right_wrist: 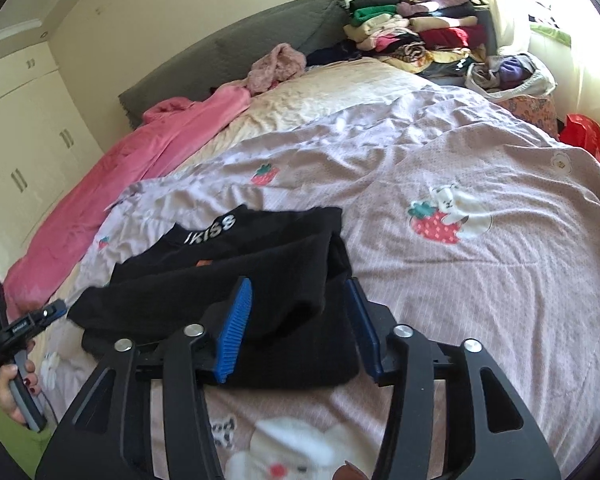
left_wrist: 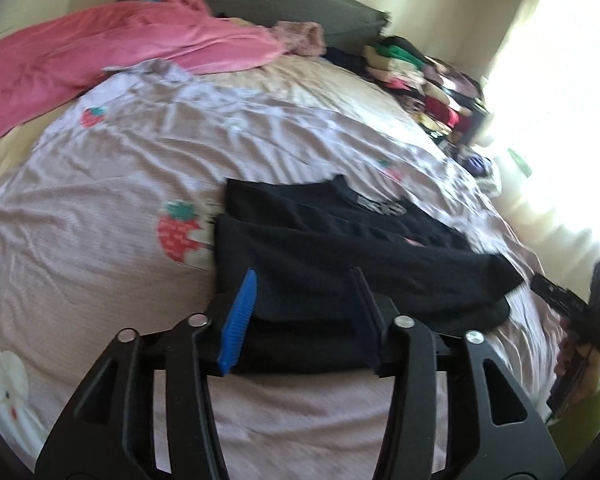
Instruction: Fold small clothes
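A black garment (left_wrist: 340,248) with white lettering lies partly folded on the lilac strawberry-print bedspread (left_wrist: 140,152); it also shows in the right wrist view (right_wrist: 236,288). My left gripper (left_wrist: 304,280) is open, its blue-padded fingers (left_wrist: 240,312) straddling the garment's near left edge, holding nothing. My right gripper (right_wrist: 300,292) is open, its fingers (right_wrist: 236,320) straddling the garment's near right corner, holding nothing. The other hand-held gripper shows at the right edge of the left view (left_wrist: 580,312) and the left edge of the right view (right_wrist: 16,340).
A pink blanket (right_wrist: 140,152) lies along the far side of the bed. A pink fuzzy garment (right_wrist: 276,66) sits by the grey headboard (right_wrist: 236,48). Stacked folded clothes (right_wrist: 420,32) and a bag (right_wrist: 512,76) stand beside the bed's far corner. White wardrobes (right_wrist: 24,148) line the wall.
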A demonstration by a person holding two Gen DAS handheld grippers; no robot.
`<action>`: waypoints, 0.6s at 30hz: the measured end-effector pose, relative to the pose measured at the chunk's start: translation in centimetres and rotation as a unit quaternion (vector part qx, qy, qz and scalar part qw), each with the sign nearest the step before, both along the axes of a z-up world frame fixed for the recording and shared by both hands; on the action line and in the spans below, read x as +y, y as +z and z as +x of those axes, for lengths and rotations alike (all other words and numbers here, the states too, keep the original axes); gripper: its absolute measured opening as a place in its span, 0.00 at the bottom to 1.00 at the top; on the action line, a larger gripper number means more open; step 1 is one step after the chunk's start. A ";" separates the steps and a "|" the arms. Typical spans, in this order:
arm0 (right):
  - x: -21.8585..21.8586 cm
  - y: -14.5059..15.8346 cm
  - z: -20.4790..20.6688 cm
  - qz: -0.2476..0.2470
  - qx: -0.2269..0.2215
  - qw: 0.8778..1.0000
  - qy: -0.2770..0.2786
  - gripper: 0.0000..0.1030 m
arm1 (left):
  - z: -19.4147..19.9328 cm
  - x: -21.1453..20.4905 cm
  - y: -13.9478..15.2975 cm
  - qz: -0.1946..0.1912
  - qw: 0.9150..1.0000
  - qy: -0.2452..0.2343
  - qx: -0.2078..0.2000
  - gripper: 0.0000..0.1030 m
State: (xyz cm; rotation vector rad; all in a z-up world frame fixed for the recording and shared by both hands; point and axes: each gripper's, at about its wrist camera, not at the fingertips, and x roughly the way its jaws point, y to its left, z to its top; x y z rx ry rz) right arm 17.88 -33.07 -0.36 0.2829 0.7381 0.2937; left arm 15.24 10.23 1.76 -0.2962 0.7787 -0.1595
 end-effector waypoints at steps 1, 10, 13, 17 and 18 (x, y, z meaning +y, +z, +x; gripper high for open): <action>0.3 -0.1 -0.2 -0.003 0.002 1.000 0.007 0.49 | -0.4 -0.8 -0.1 0.004 1.000 -0.013 0.002 0.43; 3.7 -3.1 -0.5 -0.071 0.028 0.996 0.048 0.46 | -0.8 -5.1 -3.9 0.091 0.994 -0.055 0.032 0.44; 4.3 -3.9 0.0 -0.100 0.030 0.994 0.043 0.37 | -0.8 -5.6 -4.7 0.133 0.990 -0.048 0.024 0.44; 4.7 -4.8 0.8 -0.126 0.033 0.990 0.044 0.33 | 0.0 -5.5 -5.5 0.150 0.987 -0.045 0.031 0.44; 4.9 -5.1 1.1 -0.137 0.035 0.989 0.045 0.32 | 0.2 -5.4 -5.7 0.151 0.987 -0.044 0.033 0.44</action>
